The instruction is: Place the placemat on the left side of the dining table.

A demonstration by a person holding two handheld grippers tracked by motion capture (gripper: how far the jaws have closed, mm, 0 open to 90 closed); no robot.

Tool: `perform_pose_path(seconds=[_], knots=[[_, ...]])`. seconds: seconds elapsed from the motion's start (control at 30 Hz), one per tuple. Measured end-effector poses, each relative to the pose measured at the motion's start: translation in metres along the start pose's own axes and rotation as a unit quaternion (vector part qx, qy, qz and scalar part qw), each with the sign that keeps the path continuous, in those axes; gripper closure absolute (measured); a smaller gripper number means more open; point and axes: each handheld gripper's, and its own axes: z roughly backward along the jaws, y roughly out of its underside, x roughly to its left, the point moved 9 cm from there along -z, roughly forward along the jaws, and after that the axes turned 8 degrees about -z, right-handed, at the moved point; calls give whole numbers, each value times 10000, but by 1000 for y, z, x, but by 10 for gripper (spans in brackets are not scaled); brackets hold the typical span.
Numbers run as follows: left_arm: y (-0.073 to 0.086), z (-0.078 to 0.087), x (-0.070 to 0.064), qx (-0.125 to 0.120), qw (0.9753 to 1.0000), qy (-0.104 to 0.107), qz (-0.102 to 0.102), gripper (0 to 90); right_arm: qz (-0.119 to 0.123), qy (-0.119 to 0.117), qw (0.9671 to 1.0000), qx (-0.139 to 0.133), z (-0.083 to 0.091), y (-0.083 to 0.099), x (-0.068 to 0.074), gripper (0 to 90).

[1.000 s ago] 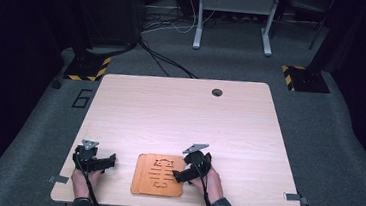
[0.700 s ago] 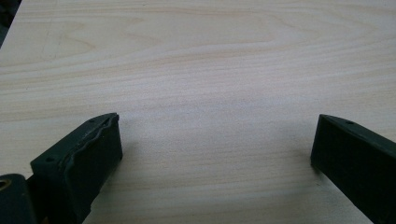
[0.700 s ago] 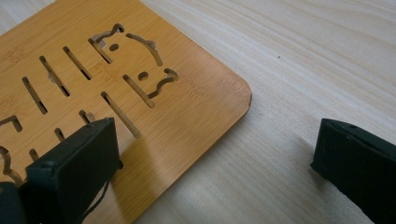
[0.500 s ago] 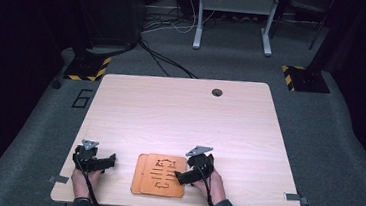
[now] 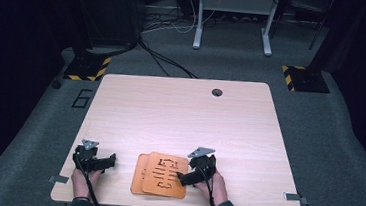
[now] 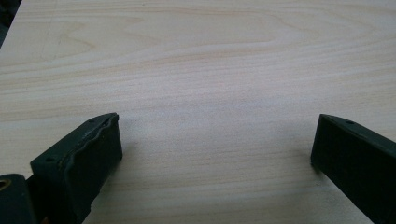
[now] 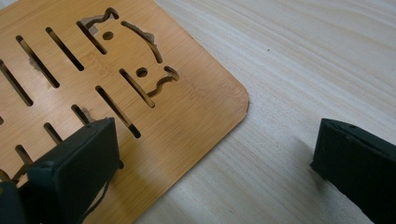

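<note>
Right gripper view: the two black jaws are seen spread wide, with nothing clamped between them. The left jaw [image 7: 74, 168] hangs over the lower left of the frame above the top wooden board [image 7: 116, 88], while the right jaw [image 7: 355, 163] stands at the lower right over bare table [image 7: 303, 56]. The board's rounded corner lies between them, so the right gripper [image 7: 212, 154] is judged to be straddling that corner in readiness for a pinch on the edge; whether the left jaw touches the wood cannot be told. Slots and a cut-out figure are pierced through the board, and darker wood is glimpsed through a few openings.

In the left gripper view the jaws are likewise held wide apart over plain tabletop, nothing between them; the left gripper [image 6: 212, 144] is taken to be idle, parked clear of the work.

In the high view the boards are found at the lower centre of the frame, near the table's front edge: the top board [image 5: 165, 174] is laid slightly askew on a second board [image 5: 137, 174], of which just a strip along the left side is exposed. The right gripper [image 5: 182, 175] is placed at the stack's right edge, the left gripper [image 5: 110, 161] apart at the lower left. The hands are partly cut off by the bottom edge, and the lower board's pattern is hidden.
</note>
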Motion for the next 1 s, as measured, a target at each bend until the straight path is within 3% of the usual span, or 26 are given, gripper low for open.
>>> perform_pose_path(seconds=[0.13,0.23,0.3,0.37,0.53,0.57,0.73,0.87,1.0], knots=[[0,1,0,15,10000,-31,8,16,2,3,10000,-50,0,0,0,0],[0,2,-2,92,9999,-46,126,18,-26,-3,10000,-68,0,0,0,0],[0,5,-4,77,9994,76,332,21,-58,13,9999,-92,0,1,0,0],[-1,7,-7,65,9989,201,411,24,-48,14,9999,-107,0,1,0,0],[-6,13,-19,40,9988,413,247,38,-43,16,9999,-137,0,1,0,0],[-7,15,-27,124,9987,486,131,35,-43,14,9999,-135,0,1,0,0],[-8,18,-43,243,9975,660,-80,24,-34,14,9999,-140,0,0,0,0],[-12,22,-52,200,9969,749,-93,19,-20,14,9999,-158,0,0,-1,1],[-19,31,-67,131,9951,942,-270,19,-46,9,9999,-163,1,1,-1,3]])
